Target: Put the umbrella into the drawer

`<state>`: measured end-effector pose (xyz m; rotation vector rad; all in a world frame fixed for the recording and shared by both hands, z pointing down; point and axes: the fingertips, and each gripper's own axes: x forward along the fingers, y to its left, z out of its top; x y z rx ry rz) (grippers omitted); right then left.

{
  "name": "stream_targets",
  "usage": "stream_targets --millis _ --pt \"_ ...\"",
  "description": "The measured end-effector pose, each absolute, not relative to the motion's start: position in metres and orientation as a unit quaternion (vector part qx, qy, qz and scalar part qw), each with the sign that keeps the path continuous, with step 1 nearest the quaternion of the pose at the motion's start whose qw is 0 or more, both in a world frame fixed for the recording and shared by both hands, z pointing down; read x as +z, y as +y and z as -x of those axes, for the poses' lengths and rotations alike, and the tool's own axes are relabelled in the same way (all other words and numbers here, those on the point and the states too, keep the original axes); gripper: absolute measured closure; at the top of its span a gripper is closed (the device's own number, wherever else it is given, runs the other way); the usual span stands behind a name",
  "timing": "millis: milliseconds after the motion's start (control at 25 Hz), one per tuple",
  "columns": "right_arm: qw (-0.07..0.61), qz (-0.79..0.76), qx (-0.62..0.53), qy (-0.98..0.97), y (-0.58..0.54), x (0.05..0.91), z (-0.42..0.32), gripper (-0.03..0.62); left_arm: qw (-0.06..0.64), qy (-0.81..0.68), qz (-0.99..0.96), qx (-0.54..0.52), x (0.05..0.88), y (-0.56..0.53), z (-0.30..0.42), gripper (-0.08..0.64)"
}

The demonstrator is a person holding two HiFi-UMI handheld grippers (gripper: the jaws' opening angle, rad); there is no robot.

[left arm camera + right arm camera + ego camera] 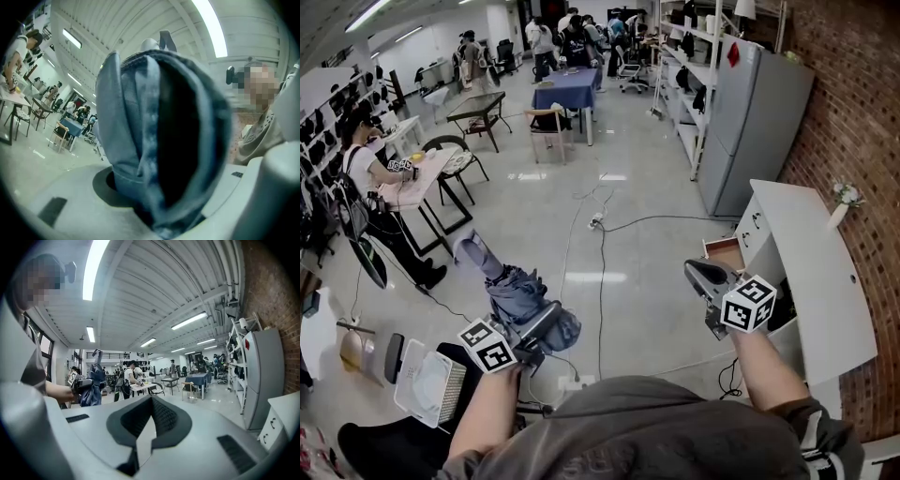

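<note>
A folded blue-grey umbrella (511, 291) stands tilted up and to the left in my left gripper (539, 323), which is shut on its lower part. In the left gripper view the umbrella (159, 140) fills the space between the jaws. My right gripper (703, 274) is shut and holds nothing; in its own view the right gripper (151, 399) shows pads that meet at the tips. It hovers just left of the open drawer (724, 251) of a white cabinet (806, 272). The right gripper view also shows the umbrella (93, 385) far left.
A grey fridge (759, 122) stands beyond the cabinet by the brick wall. A small vase (842, 202) sits on the cabinet top. Cables (600, 220) run across the floor. A white device (427, 380) lies low left. A seated person (366, 178) and tables fill the left side.
</note>
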<state>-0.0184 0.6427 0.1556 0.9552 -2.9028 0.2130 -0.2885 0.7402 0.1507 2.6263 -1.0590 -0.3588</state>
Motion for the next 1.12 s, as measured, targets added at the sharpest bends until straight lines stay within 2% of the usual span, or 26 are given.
stream_targets --millis 600,760,1120 --pt "0.053 -0.239 0.087 -0.966 0.620 0.184 0.013 0.600 0.169 -0.421 -0.881 -0.133 0.180 0.755 0.263 0.298" --pt "0.053 -0.238 0.094 -0.965 0.605 0.183 0.047 0.600 0.165 -0.413 -0.887 -0.125 0.181 0.745 0.291 0.298" --pt "0.016 -0.299 0.102 -0.949 0.583 0.159 0.124 0.600 0.148 -0.378 -0.909 -0.091 0.169 0.694 0.402 0.298"
